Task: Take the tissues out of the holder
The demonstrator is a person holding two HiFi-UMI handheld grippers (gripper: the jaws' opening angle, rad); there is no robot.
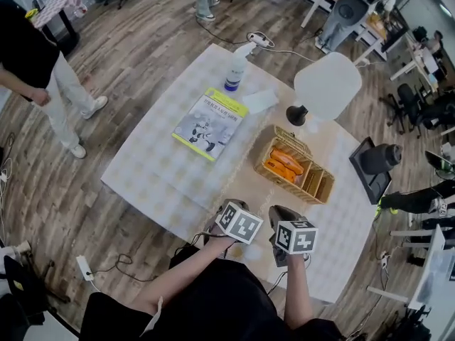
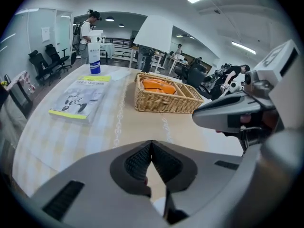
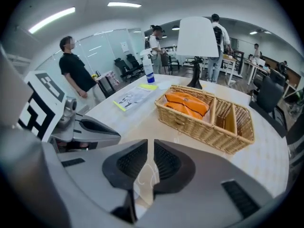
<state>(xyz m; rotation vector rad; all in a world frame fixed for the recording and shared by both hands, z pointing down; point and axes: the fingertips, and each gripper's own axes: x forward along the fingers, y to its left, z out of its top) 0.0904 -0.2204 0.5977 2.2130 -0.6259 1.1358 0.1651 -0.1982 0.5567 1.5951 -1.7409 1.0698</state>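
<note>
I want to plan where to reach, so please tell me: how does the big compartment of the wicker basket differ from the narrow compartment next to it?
The big compartment holds orange tissue packs; the narrow compartment looks empty. The big compartment is also much wider than the narrow compartment. Both belong to the same wicker basket and are open at the top.

Table [image 1: 153,172] layout
Basket [image 1: 260,163] holding tissues [image 1: 284,165] sits right of the book [image 1: 210,123]; bottle [image 1: 234,73] and lamp [image 1: 327,85] stand behind them.
</note>
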